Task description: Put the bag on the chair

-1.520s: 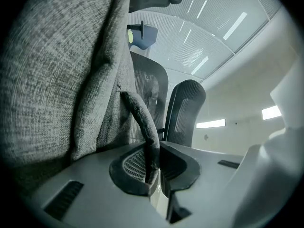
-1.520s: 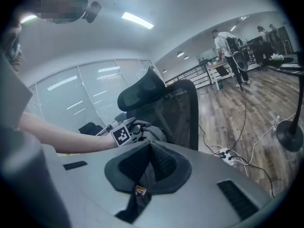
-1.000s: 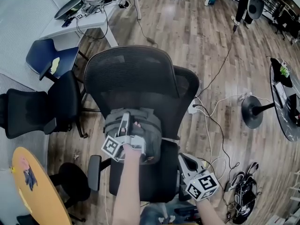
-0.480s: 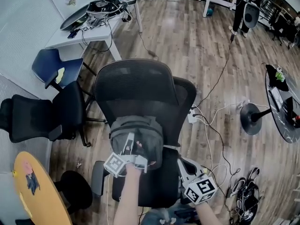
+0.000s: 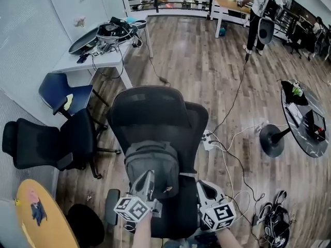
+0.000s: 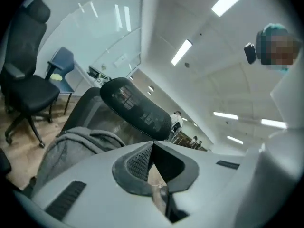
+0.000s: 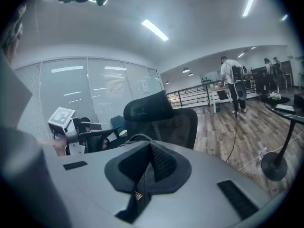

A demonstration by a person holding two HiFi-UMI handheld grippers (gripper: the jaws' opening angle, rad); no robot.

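Note:
A grey backpack (image 5: 152,164) stands upright on the seat of the black mesh office chair (image 5: 150,110), leaning on its backrest. My left gripper (image 5: 147,177) hovers just in front of the bag's lower front, apart from it. Its jaws have just been closing and now meet with nothing between them. The left gripper view shows the bag (image 6: 71,148) and the chair's headrest (image 6: 137,108) beyond the left gripper (image 6: 151,147). My right gripper (image 5: 203,186) is by the seat's right edge. In its own view the right gripper (image 7: 149,147) is shut and empty, with the bag (image 7: 135,138) behind.
A second black chair (image 5: 46,143) and a blue chair (image 5: 64,94) stand at the left, by a white desk (image 5: 111,56) with gear. A yellow round table (image 5: 36,216) is near left. Cables (image 5: 232,149), a stand's base (image 5: 271,138) and a dark round table (image 5: 305,120) lie right. A person (image 5: 258,6) stands far back.
My left gripper has let go of the bag's top, pulled back toward me and closed. The right gripper has risen slightly. The bag stays on the seat.

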